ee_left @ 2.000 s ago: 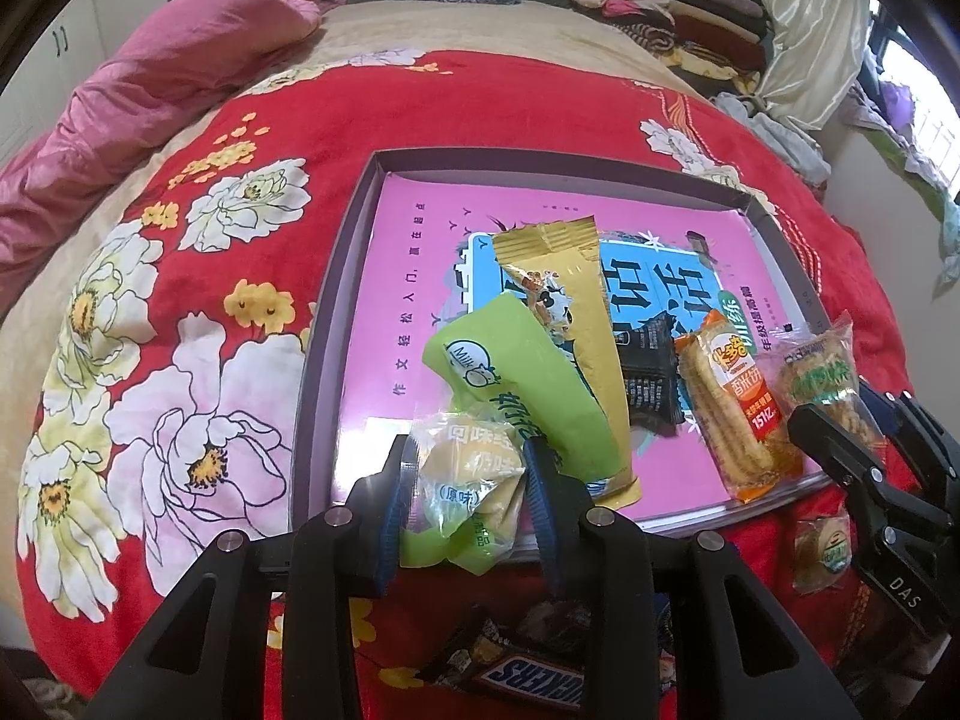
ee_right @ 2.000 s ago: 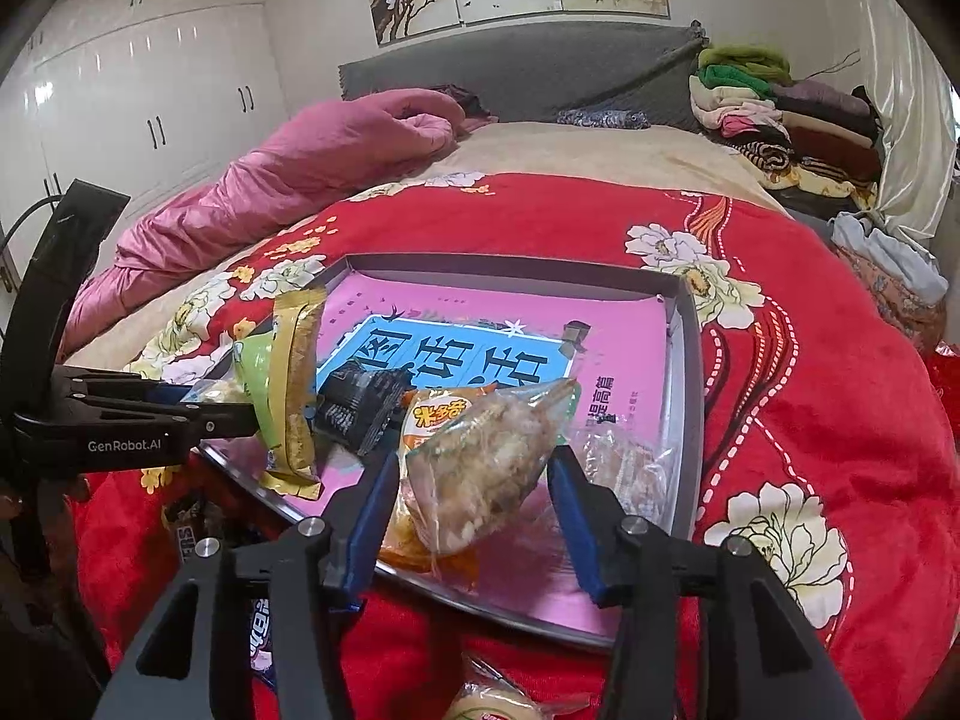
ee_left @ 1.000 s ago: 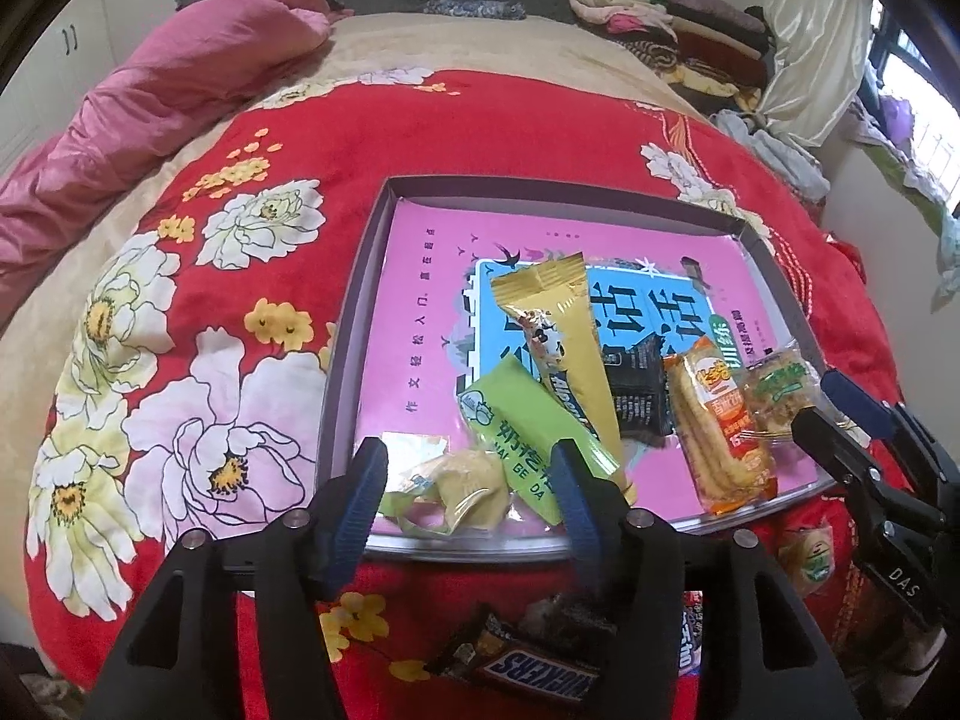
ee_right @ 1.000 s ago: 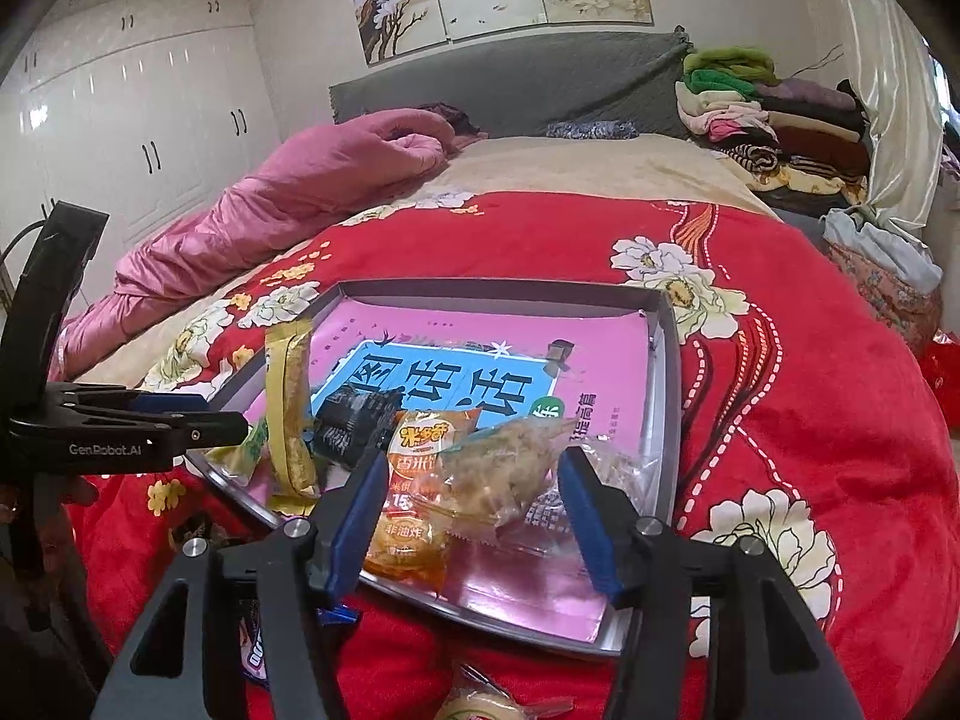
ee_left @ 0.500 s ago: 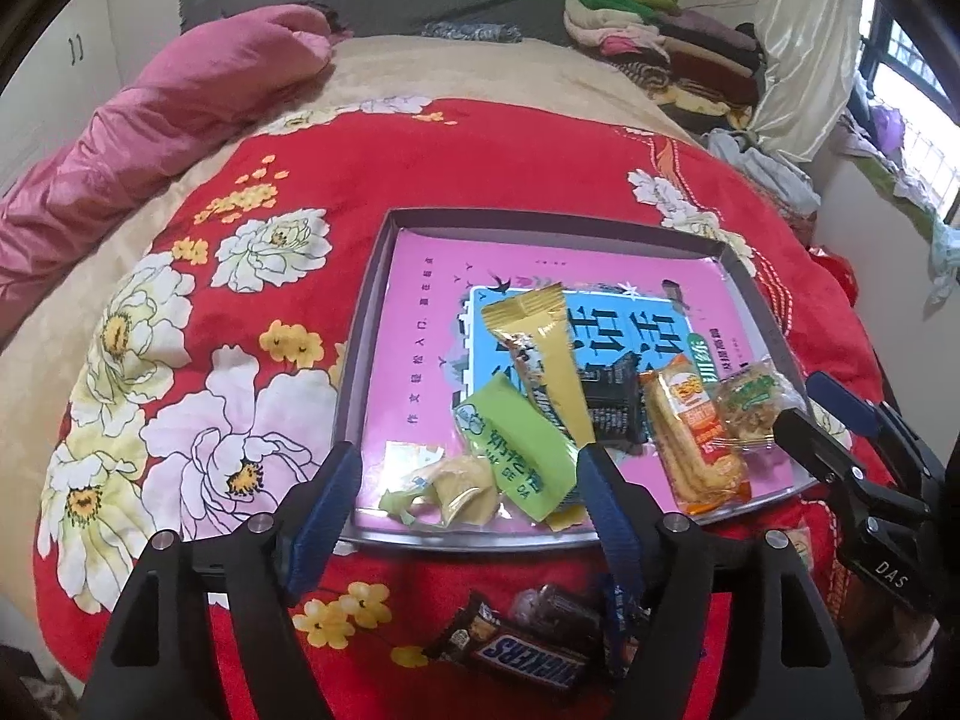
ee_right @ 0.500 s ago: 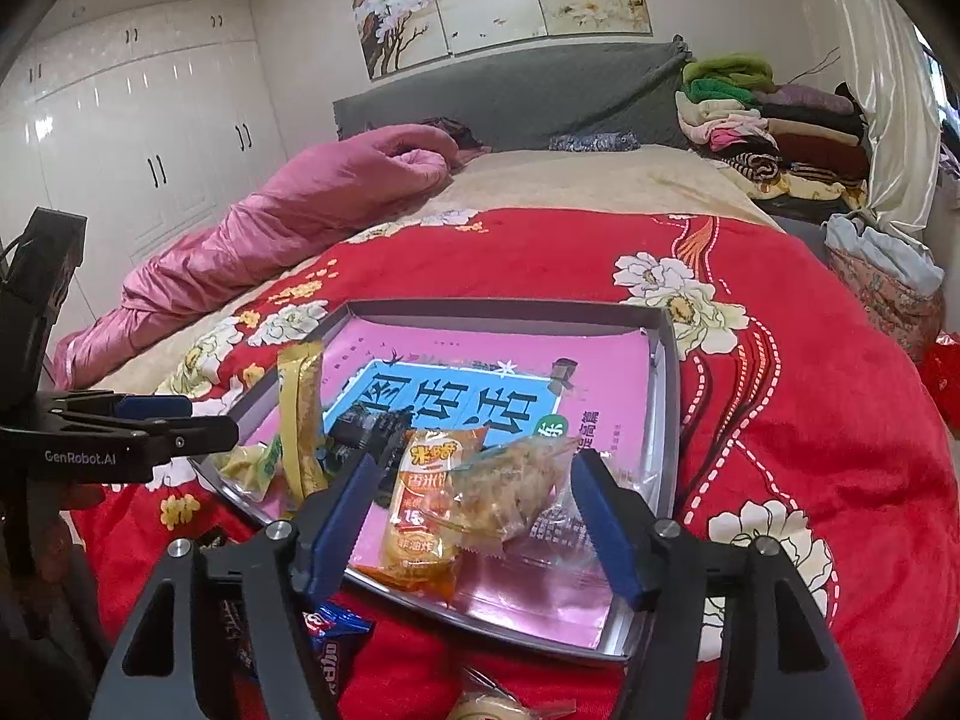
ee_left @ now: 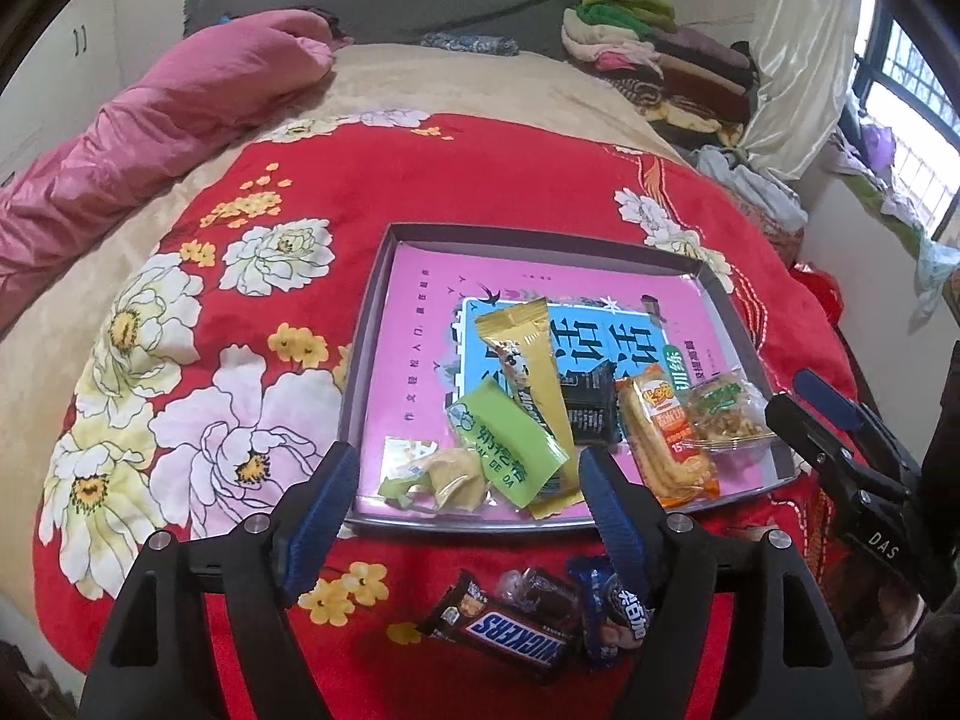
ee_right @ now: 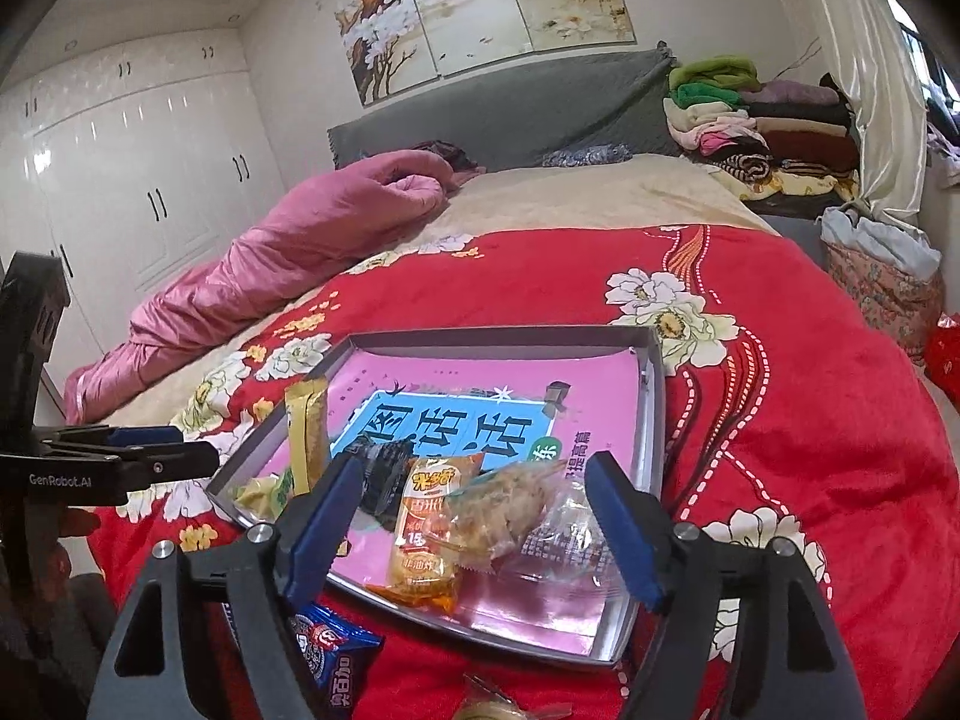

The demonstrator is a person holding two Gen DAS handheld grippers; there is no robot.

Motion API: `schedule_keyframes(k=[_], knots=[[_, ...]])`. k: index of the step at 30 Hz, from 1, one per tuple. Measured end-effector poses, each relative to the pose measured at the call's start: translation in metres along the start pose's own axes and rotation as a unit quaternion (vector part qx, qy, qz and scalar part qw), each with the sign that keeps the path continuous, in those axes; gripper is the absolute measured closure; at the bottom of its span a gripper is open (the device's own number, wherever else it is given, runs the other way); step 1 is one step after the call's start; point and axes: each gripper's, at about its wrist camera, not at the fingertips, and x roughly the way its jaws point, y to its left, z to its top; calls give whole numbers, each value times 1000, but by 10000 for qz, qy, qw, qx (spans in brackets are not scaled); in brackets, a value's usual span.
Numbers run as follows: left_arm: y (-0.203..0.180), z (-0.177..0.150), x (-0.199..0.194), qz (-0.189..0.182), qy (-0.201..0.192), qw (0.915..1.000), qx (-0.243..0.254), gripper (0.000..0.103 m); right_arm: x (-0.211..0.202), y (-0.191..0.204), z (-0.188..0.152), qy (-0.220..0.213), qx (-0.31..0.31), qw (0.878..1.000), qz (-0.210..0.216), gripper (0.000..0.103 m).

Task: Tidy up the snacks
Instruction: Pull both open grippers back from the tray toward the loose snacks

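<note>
A grey tray (ee_left: 366, 360) with a pink liner lies on the red floral blanket; it also shows in the right wrist view (ee_right: 654, 384). In it lie a pale yellow-green packet (ee_left: 435, 480), a green packet (ee_left: 510, 450), a gold bar (ee_left: 528, 360), a black packet (ee_left: 591, 408), an orange cracker pack (ee_left: 663, 432) and a clear snack bag (ee_left: 723, 411). My left gripper (ee_left: 468, 510) is open and empty above the tray's near edge. My right gripper (ee_right: 474, 528) is open and empty, back from the clear bag (ee_right: 510, 510) and orange pack (ee_right: 426, 528).
On the blanket in front of the tray lie a Snickers bar (ee_left: 510, 636), a dark candy (ee_left: 540, 594) and a blue cookie packet (ee_left: 612, 618), which also shows in the right wrist view (ee_right: 330, 660). A round wrapped snack (ee_right: 486, 705) lies nearby. A pink duvet (ee_left: 150, 120) lies far left.
Both grippers let go of their packets in the tray, opened and drew back and up. The yellow-green packet and the clear bag now lie in the tray.
</note>
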Motion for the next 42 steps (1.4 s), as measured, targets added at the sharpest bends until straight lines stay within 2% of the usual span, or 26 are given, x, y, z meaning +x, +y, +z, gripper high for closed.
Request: schedule_keyframes(k=[22,42], knots=[[4,-13,-11,-84,119,9999,-51,26,-18,-4,4,-250,83,9997,-3,20],[6,-36,1,-27,451,9989,-121,26,-32,-3,-3,-279,110,9995,-31,17]])
